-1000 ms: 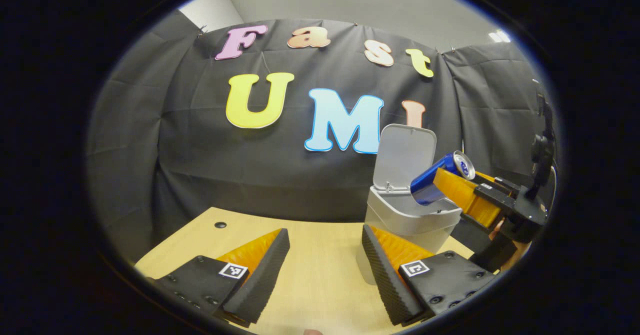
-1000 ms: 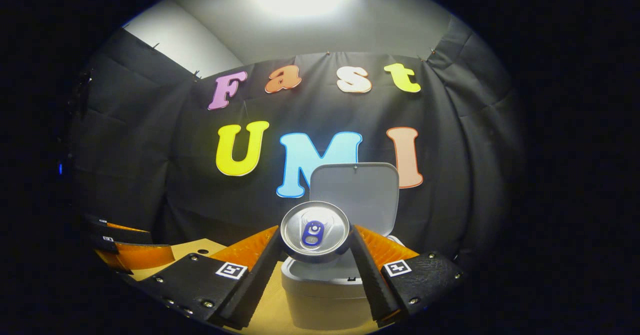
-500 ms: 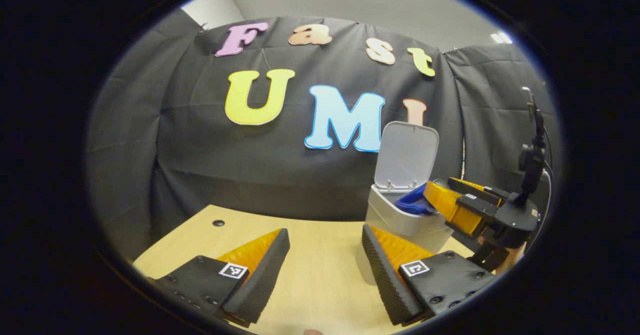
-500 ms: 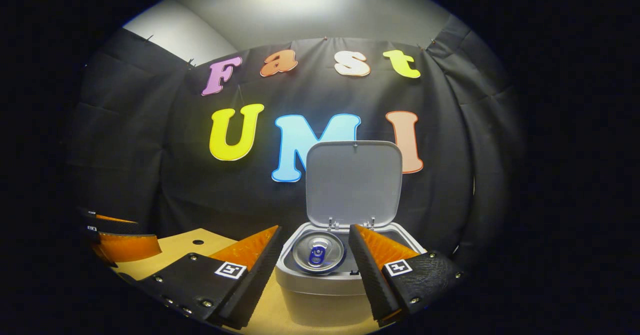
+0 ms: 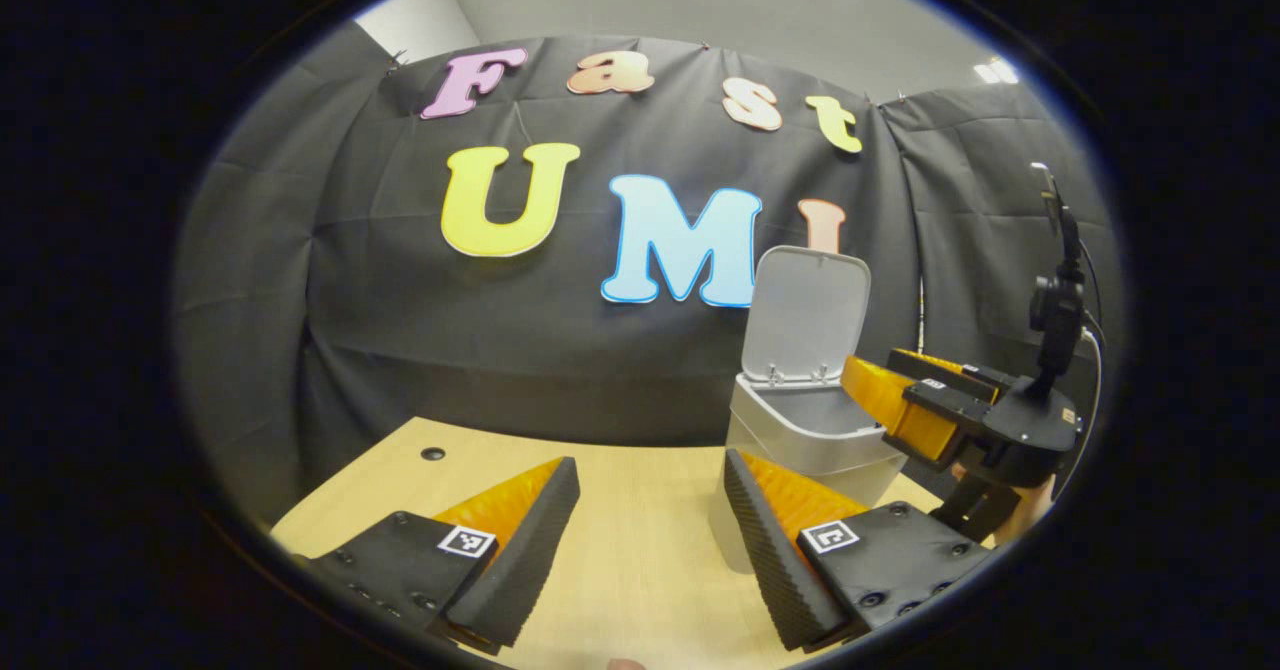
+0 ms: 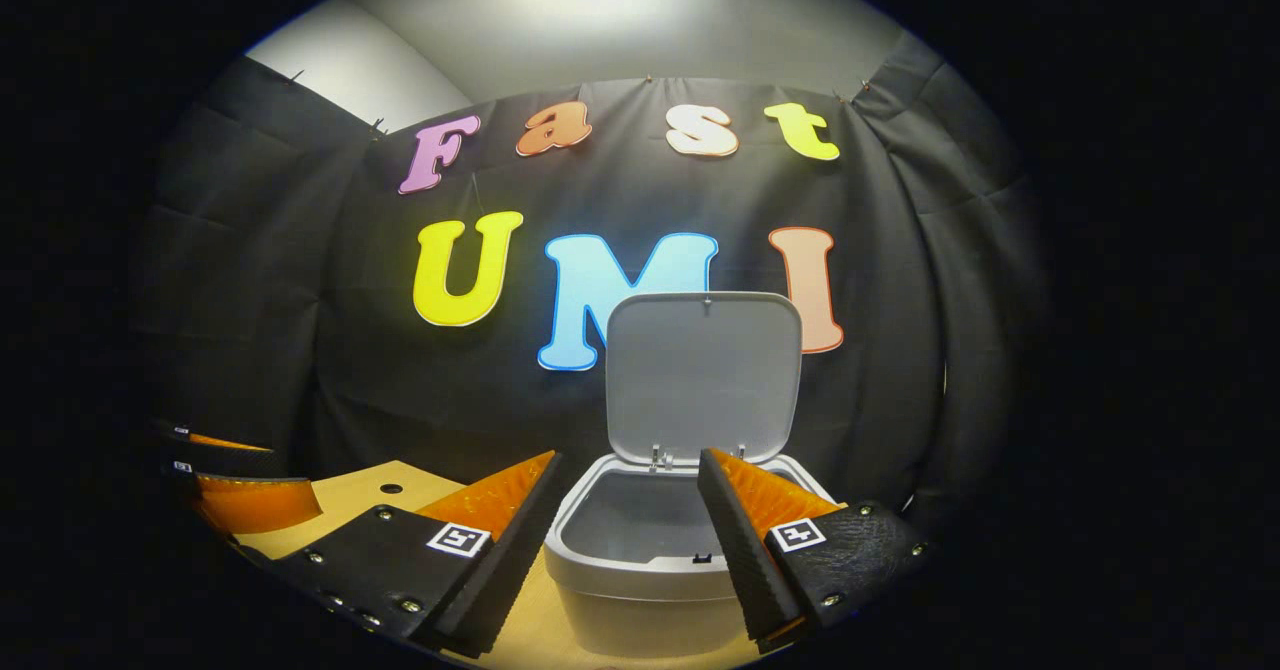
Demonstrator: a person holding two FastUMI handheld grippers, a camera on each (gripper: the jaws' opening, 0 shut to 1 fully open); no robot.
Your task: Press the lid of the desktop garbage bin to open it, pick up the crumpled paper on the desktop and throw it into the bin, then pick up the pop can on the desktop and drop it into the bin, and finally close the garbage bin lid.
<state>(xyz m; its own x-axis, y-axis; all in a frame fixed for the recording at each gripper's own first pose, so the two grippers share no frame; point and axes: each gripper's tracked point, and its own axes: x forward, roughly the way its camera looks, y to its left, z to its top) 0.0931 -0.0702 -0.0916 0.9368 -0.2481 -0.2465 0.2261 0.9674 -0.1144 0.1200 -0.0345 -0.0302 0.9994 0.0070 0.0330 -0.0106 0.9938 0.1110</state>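
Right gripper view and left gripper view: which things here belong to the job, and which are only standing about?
For the job:
- garbage bin, on the desktop
- its lid, standing open
- right gripper, open, at the bin's rim
- left gripper, open, beside the bin

Only about:
- round hole in the desktop
- black cloth wall

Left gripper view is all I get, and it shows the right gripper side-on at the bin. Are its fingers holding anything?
Observer: No. In the right gripper view the right gripper is open, with nothing between its fingers.
Operator: What shows inside the bin?
Observer: The bin shows bare grey inner wall from there; its bottom is hidden below the rim.
Operator: And the lid?
Observer: The lid stands upright behind the opening, facing that camera squarely.
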